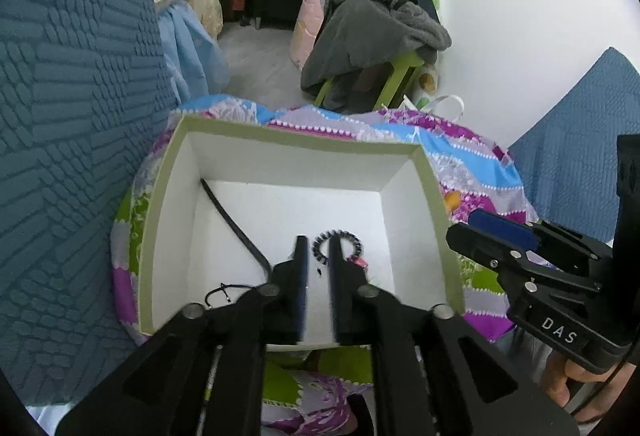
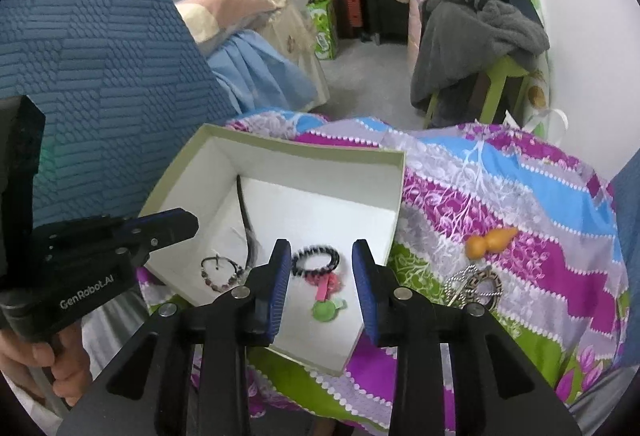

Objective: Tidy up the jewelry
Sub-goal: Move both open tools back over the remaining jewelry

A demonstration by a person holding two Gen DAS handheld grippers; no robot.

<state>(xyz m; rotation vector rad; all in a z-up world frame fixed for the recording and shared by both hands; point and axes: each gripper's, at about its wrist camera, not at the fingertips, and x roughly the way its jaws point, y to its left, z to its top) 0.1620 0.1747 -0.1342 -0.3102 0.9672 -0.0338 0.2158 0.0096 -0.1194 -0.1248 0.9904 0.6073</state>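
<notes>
The black beaded bracelet point(image 2: 316, 258) lies on the floor of the white box point(image 2: 320, 160), beside a dark cord point(image 2: 245, 212) and a second, thinner bracelet point(image 2: 222, 272). Your left gripper point(image 1: 319, 256) hangs above it, jaws narrowly parted, empty. Your right gripper point(image 2: 321, 276) is spread wide, empty. A silver pendant point(image 2: 474, 286) and an orange gourd charm point(image 2: 490, 241) rest on the patterned cloth point(image 2: 520, 196).

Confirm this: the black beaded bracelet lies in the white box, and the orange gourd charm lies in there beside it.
Half right. The black beaded bracelet lies in the white box, but the orange gourd charm lies outside it, on the patterned cloth to the box's right, as the right wrist view shows.
</notes>
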